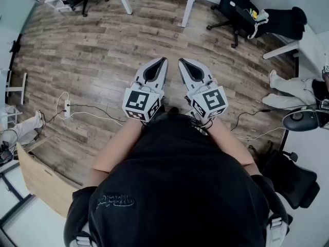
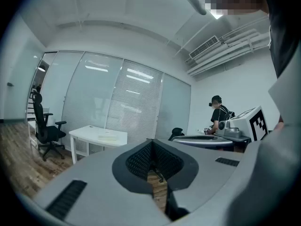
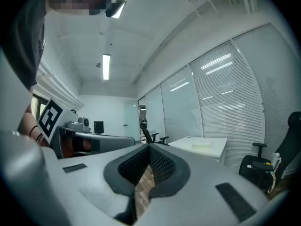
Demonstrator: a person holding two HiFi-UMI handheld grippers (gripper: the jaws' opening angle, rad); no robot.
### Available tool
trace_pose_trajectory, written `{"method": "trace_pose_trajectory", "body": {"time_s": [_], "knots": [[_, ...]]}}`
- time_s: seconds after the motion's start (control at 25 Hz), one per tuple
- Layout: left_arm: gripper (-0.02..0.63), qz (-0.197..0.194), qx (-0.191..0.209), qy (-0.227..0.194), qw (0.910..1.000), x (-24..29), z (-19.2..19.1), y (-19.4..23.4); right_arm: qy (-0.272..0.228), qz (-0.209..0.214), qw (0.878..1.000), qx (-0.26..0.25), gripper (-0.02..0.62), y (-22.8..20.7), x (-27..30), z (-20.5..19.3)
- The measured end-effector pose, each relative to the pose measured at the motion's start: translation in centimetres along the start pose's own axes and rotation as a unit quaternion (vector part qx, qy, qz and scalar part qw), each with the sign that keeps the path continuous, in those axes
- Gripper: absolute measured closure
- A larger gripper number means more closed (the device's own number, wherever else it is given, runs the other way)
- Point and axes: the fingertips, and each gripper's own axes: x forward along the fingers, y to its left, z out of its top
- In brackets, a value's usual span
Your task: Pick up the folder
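I see no folder that I can name for sure. A flat pale object point(image 2: 108, 137) lies on a white table point(image 2: 94, 132) far ahead; the same flat object point(image 3: 203, 145) shows in the right gripper view. In the head view both grippers are held side by side in front of the person's body, above wooden floor. My left gripper point(image 1: 164, 60) is shut, its jaws meeting with nothing between them point(image 2: 151, 143). My right gripper point(image 1: 180, 61) is shut and empty too point(image 3: 149, 148). Both point roughly level, away from the body.
A power strip point(image 1: 67, 107) with cables lies on the floor at left. A wooden board point(image 1: 41, 179) leans at lower left. Black office chairs point(image 1: 241, 9) and white table legs point(image 1: 189, 6) stand ahead. A seated person's legs point(image 1: 293, 91) are at right; another person point(image 2: 217, 112) sits far off.
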Motion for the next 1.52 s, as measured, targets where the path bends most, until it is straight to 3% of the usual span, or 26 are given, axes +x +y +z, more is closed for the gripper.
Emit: {"method": "trace_pose_trajectory", "body": {"time_s": [0.36,0.72,1.16,1.52], "knots": [[0.592,-0.003,-0.010,-0.001,0.9999,1.5,0.0,0.9,0.003,-0.001,1.000,-0.002,0.575,-1.1,1.2,-0.1],[0.592,-0.003,-0.026,0.005,0.9997,2.8,-0.6,5.0,0.009,-0.005,1.000,0.005,0.574,-1.6,4.7,-0.9],[0.592,-0.004,-0.050,0.013,0.9987,7.2,0.7,16.3,0.049,-0.018,0.999,0.015,0.574,-4.4,15.8,-1.7],[0.592,-0.015,-0.039,0.020,0.9989,8.8,2.9,24.0,0.051,-0.024,0.998,0.024,0.574,-3.9,23.6,-0.7]]}}
